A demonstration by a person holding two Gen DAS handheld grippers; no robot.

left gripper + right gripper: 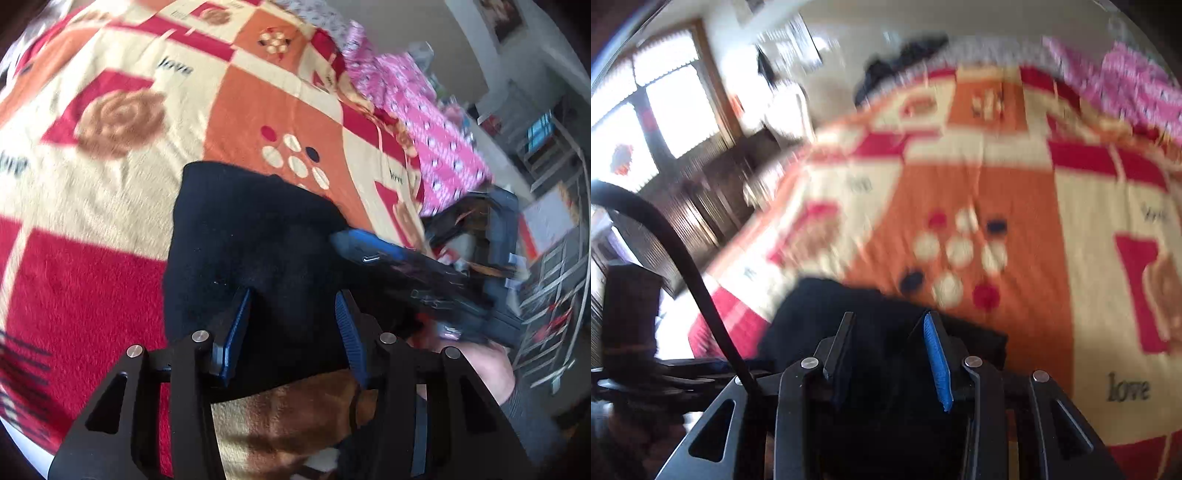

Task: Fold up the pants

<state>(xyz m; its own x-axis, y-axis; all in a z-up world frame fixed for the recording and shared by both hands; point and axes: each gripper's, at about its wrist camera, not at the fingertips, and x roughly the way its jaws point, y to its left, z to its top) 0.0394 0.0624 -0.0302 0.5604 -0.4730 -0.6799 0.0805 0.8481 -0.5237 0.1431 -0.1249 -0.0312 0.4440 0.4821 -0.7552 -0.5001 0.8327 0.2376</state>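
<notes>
Blurring motion over black pants (871,325), folds indistinct, near edge hidden.

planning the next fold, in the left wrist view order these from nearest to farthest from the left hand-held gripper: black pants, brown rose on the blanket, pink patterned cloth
1. black pants: right at the left hand-held gripper, dark fabric between its fingers.
2. brown rose: on the blanket, up and to the left, beyond the pants.
3. pink patterned cloth: far upper right, at the bed's edge.

Matt black cloth pants (251,236), fuzzy fleece blanket (92,206), ribbed blue tool pads (936,354)
</notes>
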